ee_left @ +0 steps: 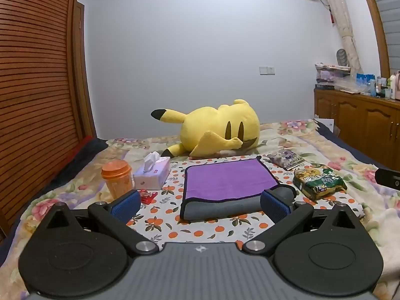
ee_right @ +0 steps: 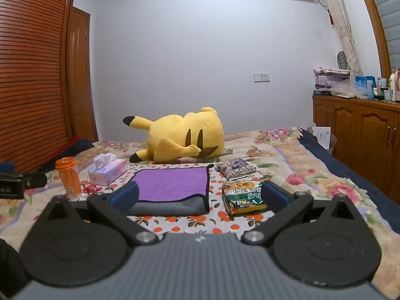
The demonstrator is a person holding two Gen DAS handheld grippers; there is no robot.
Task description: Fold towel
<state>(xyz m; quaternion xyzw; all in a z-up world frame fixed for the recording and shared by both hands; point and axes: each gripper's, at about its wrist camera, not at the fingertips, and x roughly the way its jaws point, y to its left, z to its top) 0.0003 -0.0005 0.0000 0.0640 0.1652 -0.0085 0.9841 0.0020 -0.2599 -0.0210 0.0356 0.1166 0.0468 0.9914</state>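
Note:
A purple towel with a grey underside point(ee_left: 230, 182) lies folded over on an orange-print cloth point(ee_left: 200, 227) on the bed, its grey fold along the near edge. It also shows in the right wrist view point(ee_right: 172, 183). My left gripper point(ee_left: 200, 203) is open and empty, hovering just before the towel's near edge, its blue pads point(ee_left: 126, 203) spread either side. My right gripper point(ee_right: 200, 196) is open and empty, set back to the towel's right, between the towel and a green snack bag point(ee_right: 243, 197).
An orange cup point(ee_left: 117, 178), a tissue box point(ee_left: 152, 172) and a small red object point(ee_left: 147, 196) sit left of the towel. The green snack bag point(ee_left: 318, 181) and a purple packet point(ee_left: 286, 160) sit right. A yellow plush point(ee_left: 215, 130) lies behind. Wooden cabinets point(ee_left: 362, 125) stand at right.

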